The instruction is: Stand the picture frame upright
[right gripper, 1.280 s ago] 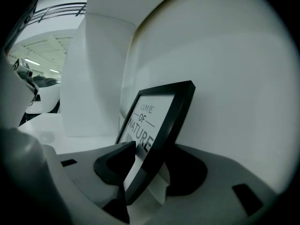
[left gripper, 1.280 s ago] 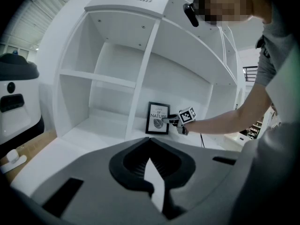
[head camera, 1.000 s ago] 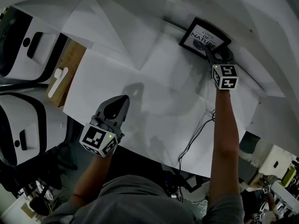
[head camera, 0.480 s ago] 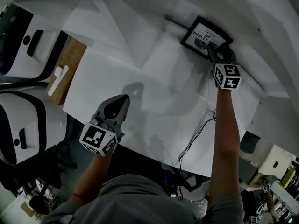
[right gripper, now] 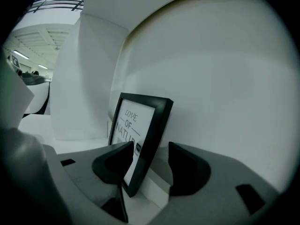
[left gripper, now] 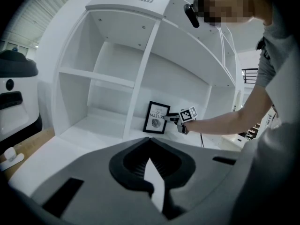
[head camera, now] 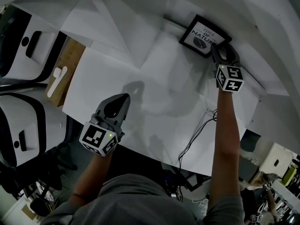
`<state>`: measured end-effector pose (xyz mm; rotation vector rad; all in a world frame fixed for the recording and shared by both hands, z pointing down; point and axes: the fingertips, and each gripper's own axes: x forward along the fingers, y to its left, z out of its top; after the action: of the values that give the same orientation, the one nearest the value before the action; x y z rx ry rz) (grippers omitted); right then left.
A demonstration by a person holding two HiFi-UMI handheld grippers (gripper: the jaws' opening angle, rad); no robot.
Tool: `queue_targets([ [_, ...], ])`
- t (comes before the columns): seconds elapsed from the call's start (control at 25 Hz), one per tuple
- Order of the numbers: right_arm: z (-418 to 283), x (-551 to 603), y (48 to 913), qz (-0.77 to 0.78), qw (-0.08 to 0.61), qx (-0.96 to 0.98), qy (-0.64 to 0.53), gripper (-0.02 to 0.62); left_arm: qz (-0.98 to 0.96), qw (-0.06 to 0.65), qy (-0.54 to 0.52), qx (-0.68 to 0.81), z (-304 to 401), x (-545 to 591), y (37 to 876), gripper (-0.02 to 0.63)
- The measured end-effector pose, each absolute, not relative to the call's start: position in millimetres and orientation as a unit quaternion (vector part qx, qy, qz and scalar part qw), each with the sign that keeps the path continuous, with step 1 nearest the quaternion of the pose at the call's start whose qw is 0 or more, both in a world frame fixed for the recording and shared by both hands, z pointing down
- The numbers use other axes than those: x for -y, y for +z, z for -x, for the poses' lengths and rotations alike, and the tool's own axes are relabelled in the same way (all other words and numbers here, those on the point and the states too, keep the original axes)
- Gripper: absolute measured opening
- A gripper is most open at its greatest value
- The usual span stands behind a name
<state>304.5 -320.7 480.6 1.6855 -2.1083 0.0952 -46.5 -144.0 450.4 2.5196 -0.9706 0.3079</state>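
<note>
Jaws of the right gripper stand apart, seemingly only straddling the picture frame at the back edge of the shelf; a skewed withdrawal could topple it.

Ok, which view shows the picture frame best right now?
The right gripper view: the picture frame shows close up, standing on its lower edge, its right side between the right gripper's parted jaws. The left gripper view shows the picture frame whole but small on the shelf. The head view sees it steeply from above.
</note>
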Motion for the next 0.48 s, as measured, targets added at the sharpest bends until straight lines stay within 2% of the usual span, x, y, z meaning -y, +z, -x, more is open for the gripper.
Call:
queue_targets([
  [0.48,-304,283,456,-0.631,0.192,0.751,0.035,0.225,-0.917,0.194,0.096,0.336,37,154,433,0.008],
])
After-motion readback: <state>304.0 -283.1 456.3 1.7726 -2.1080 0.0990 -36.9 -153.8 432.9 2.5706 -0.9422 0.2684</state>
